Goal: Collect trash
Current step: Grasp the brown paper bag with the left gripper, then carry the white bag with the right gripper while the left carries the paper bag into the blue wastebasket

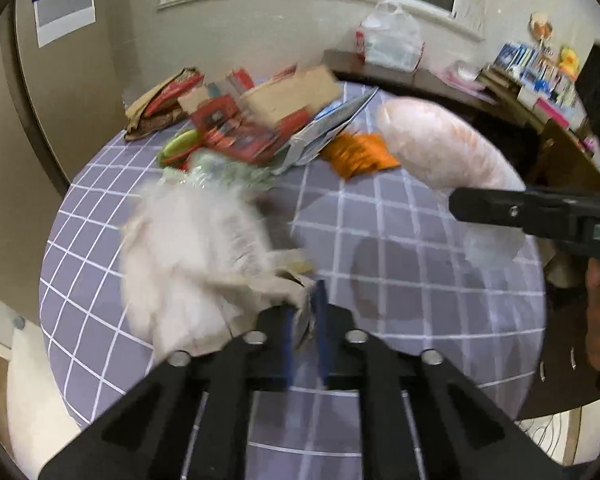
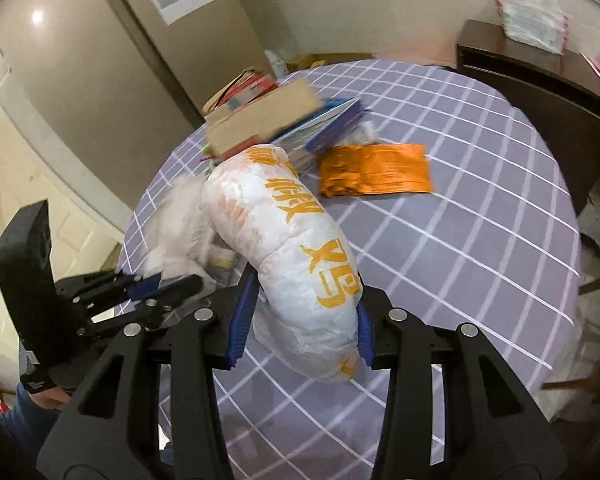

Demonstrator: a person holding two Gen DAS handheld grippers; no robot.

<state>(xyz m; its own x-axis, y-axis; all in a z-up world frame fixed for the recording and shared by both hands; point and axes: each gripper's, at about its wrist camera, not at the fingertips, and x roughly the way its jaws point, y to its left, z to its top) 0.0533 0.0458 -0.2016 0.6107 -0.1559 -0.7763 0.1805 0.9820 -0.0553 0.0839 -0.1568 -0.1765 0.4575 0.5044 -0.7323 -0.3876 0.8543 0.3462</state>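
Orange characters on white bag (image 2: 300, 264), upside down, unreadable

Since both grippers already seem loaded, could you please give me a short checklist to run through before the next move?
1. Right gripper shut on the white bag with orange print: ok.
2. Left gripper shut on the crumpled white wrapper: ok, though motion blur hides how secure the hold is.
3. The two grippers apart, not touching: ok.
4. Trash left on the table: not ok; the orange wrapper and cardboard box remain.
5. A bin to drop into: cannot tell, none in view.
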